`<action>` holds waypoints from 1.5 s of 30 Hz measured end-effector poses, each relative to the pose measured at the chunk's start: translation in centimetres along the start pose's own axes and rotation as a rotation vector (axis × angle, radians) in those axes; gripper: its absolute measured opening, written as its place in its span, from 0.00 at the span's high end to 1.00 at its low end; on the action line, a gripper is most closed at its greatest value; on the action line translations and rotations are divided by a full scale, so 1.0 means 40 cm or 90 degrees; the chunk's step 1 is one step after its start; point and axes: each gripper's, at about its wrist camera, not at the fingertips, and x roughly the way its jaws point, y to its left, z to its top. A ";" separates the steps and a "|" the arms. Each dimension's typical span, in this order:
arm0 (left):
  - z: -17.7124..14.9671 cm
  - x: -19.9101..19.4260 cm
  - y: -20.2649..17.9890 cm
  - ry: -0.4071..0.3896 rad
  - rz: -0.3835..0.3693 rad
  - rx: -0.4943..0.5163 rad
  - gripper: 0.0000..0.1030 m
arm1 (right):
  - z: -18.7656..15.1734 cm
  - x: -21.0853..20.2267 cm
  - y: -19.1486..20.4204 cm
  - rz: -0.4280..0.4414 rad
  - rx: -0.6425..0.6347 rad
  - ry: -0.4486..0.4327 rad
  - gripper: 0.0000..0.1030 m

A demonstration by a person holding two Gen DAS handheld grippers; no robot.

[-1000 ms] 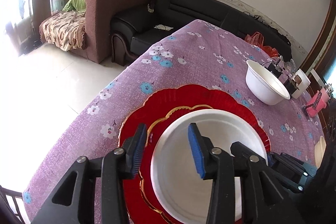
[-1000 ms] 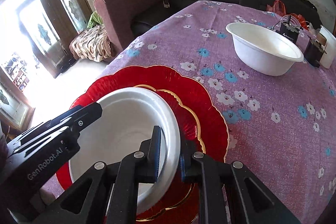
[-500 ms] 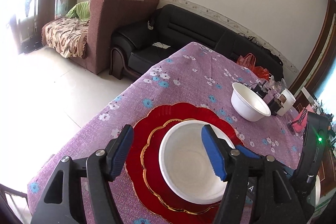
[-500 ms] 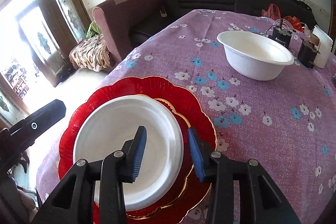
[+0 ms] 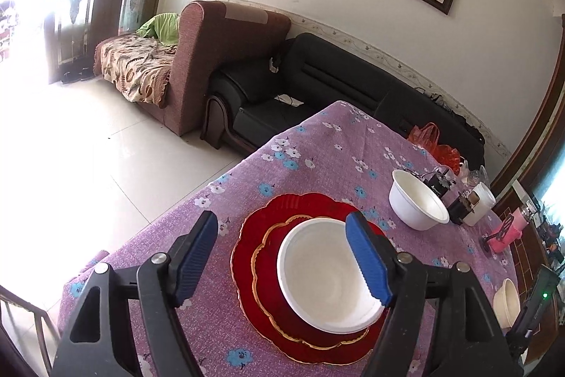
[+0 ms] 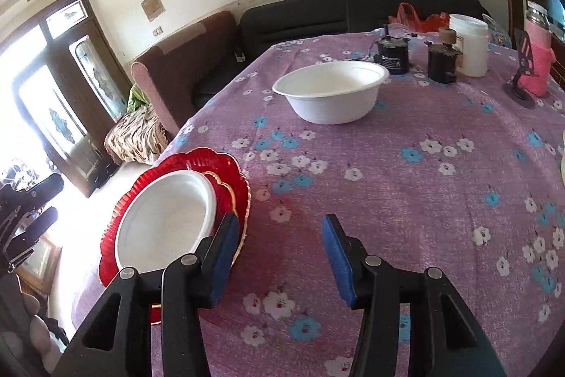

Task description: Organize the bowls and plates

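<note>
A white bowl [image 5: 326,274] sits on a small gold-rimmed red plate [image 5: 268,274], which lies on a large red plate [image 5: 300,207], at the near left of the purple flowered table [image 5: 317,151]. The stack also shows in the right wrist view, the bowl [image 6: 166,218] on the red plates [image 6: 233,165]. A second, larger white bowl [image 6: 332,90] stands further back; it also shows in the left wrist view [image 5: 416,200]. My left gripper [image 5: 282,257] is open and empty, raised above the stack. My right gripper [image 6: 279,253] is open and empty, to the right of the stack, over the cloth.
Two black devices [image 6: 392,53], a white jar [image 6: 469,41] and a pink bottle [image 6: 536,59] stand at the table's back. A small cream bowl [image 5: 506,302] sits at the right edge. A brown armchair [image 5: 219,59] and a black sofa [image 5: 317,76] stand beyond the table.
My right gripper let go of the white bowl, opened wide and drew back to the right. My left gripper opened wider and rose away from the stack.
</note>
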 end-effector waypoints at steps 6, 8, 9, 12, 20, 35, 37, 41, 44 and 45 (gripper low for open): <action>-0.013 -0.041 -0.085 -0.030 0.012 0.055 0.17 | -0.018 -0.042 -0.089 -0.012 0.037 -0.006 0.48; -0.020 -0.054 -0.116 -0.039 0.009 0.076 0.16 | -0.019 -0.059 -0.113 -0.019 0.044 -0.012 0.48; -0.022 -0.060 -0.134 -0.043 0.007 0.090 0.16 | -0.017 -0.065 -0.126 -0.022 0.048 -0.014 0.48; -0.031 -0.066 -0.175 -0.043 0.000 0.121 0.16 | -0.005 -0.081 -0.162 -0.032 0.058 -0.017 0.48; -0.048 -0.053 -0.202 -0.022 -0.036 0.129 0.16 | 0.126 -0.092 -0.230 -0.020 0.094 -0.005 0.43; -0.053 0.054 -0.167 0.026 -0.053 0.139 0.16 | 0.367 0.268 -0.328 -0.023 0.252 0.099 0.43; -0.053 0.065 -0.162 0.031 -0.055 0.134 0.16 | 0.378 0.306 -0.335 -0.030 0.268 0.109 0.43; -0.059 0.082 -0.165 0.043 -0.058 0.133 0.16 | 0.375 0.351 -0.352 -0.009 0.304 0.131 0.80; -0.061 0.088 -0.169 0.049 -0.060 0.130 0.16 | 0.362 0.338 -0.360 -0.003 0.309 0.135 0.88; -0.062 0.090 -0.172 0.052 -0.062 0.130 0.16 | 0.355 0.327 -0.365 -0.005 0.307 0.133 0.90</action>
